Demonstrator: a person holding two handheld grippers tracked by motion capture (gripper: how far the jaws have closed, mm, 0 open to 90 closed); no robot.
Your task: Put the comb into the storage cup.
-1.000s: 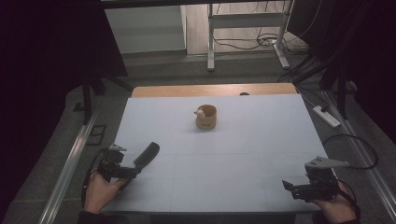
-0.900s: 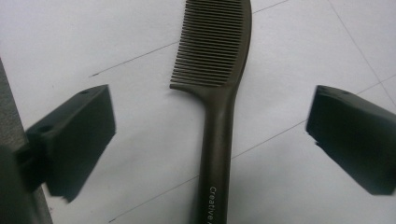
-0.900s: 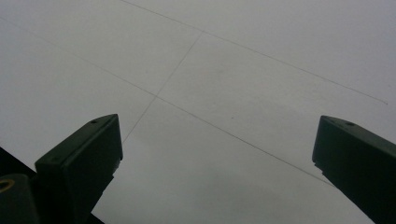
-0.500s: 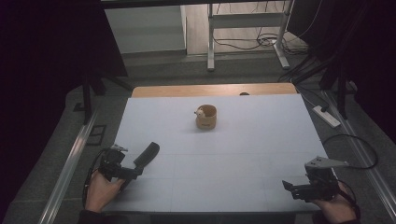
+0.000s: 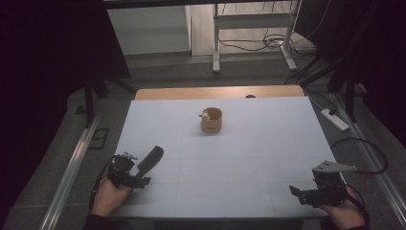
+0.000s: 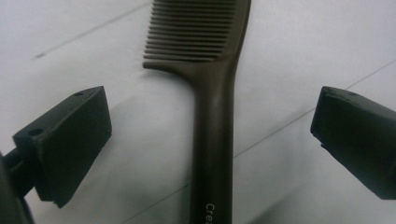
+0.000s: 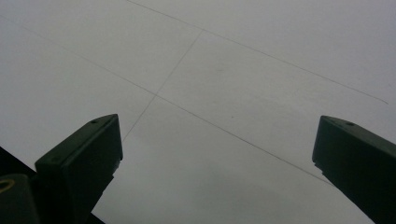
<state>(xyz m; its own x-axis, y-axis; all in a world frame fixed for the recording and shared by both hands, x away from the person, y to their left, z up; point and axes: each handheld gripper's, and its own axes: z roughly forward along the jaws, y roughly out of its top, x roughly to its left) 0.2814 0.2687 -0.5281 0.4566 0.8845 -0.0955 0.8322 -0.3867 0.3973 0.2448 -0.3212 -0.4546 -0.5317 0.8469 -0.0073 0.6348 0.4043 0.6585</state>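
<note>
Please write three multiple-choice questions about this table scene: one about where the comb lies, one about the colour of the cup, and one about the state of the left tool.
1. Where does the comb lie?
A. inside the cup
B. on the table by the left tool
C. by the right tool

2. What colour is the cup?
A. tan
B. blue
C. green

3. What is the state of the left tool?
A. shut on the comb
B. shut on nothing
C. open, with the comb handle between its jaws, untouched

Answers:
1. B, because the high view shows the comb near the table's left front corner, right by the left tool.
2. A, because the cup in mid-table is light brown.
3. C, because the left gripper view shows bare table on both sides of the handle.
</note>
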